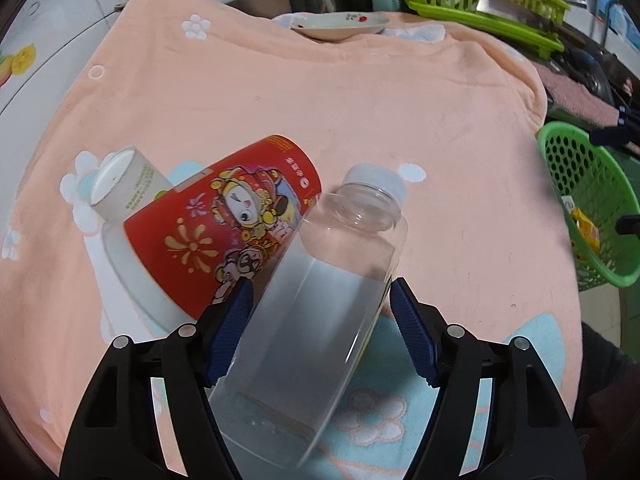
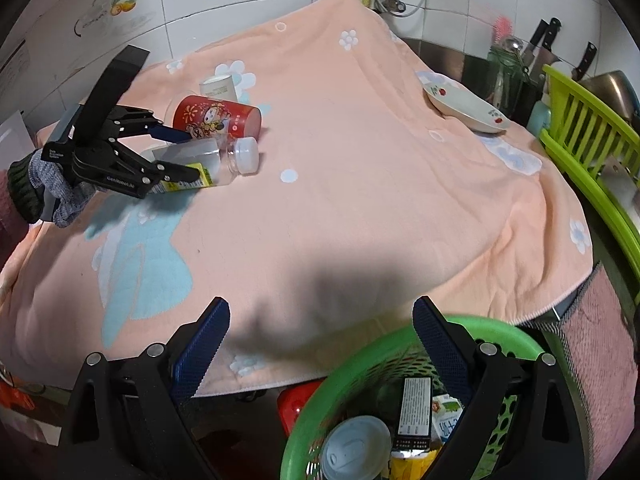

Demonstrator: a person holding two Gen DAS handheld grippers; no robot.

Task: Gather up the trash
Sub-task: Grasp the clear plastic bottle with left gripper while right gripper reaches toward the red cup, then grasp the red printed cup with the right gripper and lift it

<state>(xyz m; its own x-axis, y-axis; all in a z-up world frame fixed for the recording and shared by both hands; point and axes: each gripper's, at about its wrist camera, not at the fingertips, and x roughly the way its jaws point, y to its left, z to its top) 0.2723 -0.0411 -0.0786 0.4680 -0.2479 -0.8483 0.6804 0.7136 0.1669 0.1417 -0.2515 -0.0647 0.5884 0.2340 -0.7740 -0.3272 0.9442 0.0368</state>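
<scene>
bottle (image 1: 320, 288) between your left gripper (image 1: 322, 316) pads, jaws spread, right pad clear.
your right gripper (image 2: 322, 344) gapes empty over the green basket (image 2: 360, 340).

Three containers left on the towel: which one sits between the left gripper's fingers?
The clear bottle with the white cap, between the left gripper fingers. The red cup and grey tube lie beyond.

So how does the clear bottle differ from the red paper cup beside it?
The clear bottle is see-through plastic with a white cap; the red paper cup is opaque, printed with a cartoon and uncapped. The bottle lies between the left claw fingers; nothing grips the cup. Both lie tipped on the peach towel, close together.
</scene>
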